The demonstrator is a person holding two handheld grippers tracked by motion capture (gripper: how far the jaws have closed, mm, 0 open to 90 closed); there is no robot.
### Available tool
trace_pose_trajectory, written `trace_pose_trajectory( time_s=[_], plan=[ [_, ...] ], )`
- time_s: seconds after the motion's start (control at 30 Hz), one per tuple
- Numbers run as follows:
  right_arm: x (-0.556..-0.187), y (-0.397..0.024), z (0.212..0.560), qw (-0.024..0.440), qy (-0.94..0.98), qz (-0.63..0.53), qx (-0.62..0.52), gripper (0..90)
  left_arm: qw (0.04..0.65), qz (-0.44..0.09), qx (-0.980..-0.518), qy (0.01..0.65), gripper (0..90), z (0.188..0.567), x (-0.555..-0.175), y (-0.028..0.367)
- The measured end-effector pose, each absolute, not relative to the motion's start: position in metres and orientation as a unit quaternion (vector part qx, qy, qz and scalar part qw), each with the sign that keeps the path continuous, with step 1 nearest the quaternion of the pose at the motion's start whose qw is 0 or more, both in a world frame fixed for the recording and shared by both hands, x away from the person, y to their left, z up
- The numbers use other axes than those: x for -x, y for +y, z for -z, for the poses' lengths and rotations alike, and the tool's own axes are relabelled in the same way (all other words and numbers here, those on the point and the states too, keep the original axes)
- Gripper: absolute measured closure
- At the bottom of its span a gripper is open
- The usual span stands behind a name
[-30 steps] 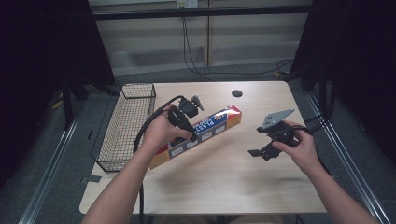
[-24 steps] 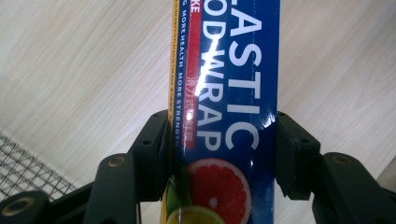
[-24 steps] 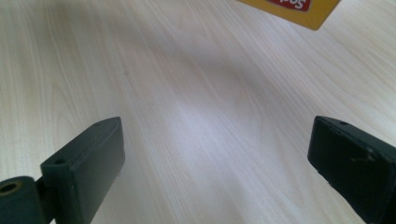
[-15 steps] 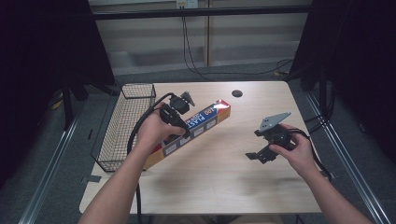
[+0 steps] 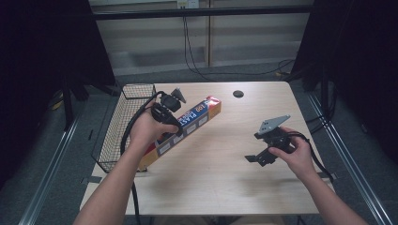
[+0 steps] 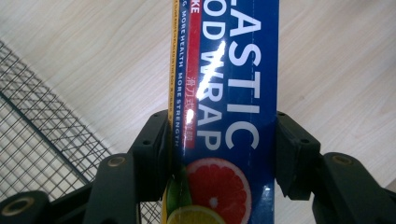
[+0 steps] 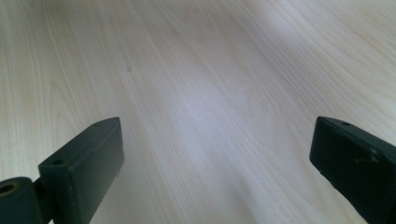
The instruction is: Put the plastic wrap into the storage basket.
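From the high view, the left claw [image 5: 174, 123] pinches a long box of plastic wrap [image 5: 187, 123] across its width, near the box's middle. The box lies slantwise over the left part of the wooden bench [image 5: 225, 187], its red end toward the far middle of the bench and its near end hidden behind the left forearm, close to the wire basket [image 5: 123, 126]. The basket stands at the bench's left edge; nothing can be seen inside its mesh. A small dark round disc [image 5: 238, 93] sits near the far edge of the bench, well apart from the box. The right claw [image 5: 253, 158] is held low over the right side of the bench, well apart from the box.

In the left gripper view, the left claw [image 6: 219, 154] has its two black jaws pressed against the long sides of the plastic wrap box [image 6: 229, 93], whose blue face carries white lettering and citrus pictures. The basket's mesh [image 6: 42, 140] shows at the left, beside the box.

In the right gripper view, the right claw [image 7: 217, 163] stands spread wide, with bare bench [image 7: 196, 70] between its jaws.
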State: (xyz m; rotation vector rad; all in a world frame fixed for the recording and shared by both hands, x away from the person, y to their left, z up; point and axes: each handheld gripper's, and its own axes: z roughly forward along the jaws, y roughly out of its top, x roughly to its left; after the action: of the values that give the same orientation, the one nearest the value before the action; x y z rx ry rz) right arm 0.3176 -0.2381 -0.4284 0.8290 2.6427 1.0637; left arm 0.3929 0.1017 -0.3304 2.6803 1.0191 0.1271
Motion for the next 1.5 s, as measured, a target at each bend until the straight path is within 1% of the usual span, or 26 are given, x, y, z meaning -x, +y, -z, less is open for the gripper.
trace_pose_trajectory(
  time_s=[0.1, 0.13, 0.2, 0.23, 0.27, 0.47, 1.2, 1.37, 1.5],
  plan=[
    [-0.318, -0.238, 0.429, 0.089, 0.889, -0.352, -0.278, 2.8, 0.134, -0.048, -0.923, 0.358, 45.5, 0.33, -0.393, 0.105],
    [-0.318, -0.237, 0.43, 0.083, 0.888, -0.355, -0.28, 2.8, 0.134, -0.05, -0.922, 0.36, 45.5, 0.329, -0.393, 0.106],
    [-0.317, -0.237, 0.431, 0.085, 0.89, -0.35, -0.279, 2.8, 0.14, -0.048, -0.917, 0.37, 45.5, 0.329, -0.393, 0.108],
    [-0.317, -0.236, 0.432, 0.079, 0.891, -0.352, -0.277, 2.7, 0.145, -0.049, -0.913, 0.378, 45.5, 0.328, -0.392, 0.109],
    [-0.316, -0.236, 0.433, 0.085, 0.892, -0.348, -0.278, 2.6, 0.141, -0.051, -0.915, 0.376, 45.5, 0.327, -0.392, 0.11],
    [-0.315, -0.236, 0.435, 0.08, 0.889, -0.354, -0.278, 2.7, 0.133, -0.052, -0.91, 0.388, 45.5, 0.323, -0.394, 0.118],
    [-0.314, -0.235, 0.44, 0.077, 0.889, -0.36, -0.273, 2.5, 0.135, -0.053, -0.884, 0.444, 45.5, 0.319, -0.396, 0.157],
    [-0.314, -0.235, 0.44, 0.069, 0.887, -0.361, -0.278, 2.5, 0.128, -0.053, -0.878, 0.458, 45.5, 0.319, -0.396, 0.166],
    [-0.314, -0.235, 0.44, 0.073, 0.888, -0.359, -0.278, 2.5, 0.125, -0.055, -0.873, 0.469, 45.5, 0.32, -0.397, 0.171]
  ],
)
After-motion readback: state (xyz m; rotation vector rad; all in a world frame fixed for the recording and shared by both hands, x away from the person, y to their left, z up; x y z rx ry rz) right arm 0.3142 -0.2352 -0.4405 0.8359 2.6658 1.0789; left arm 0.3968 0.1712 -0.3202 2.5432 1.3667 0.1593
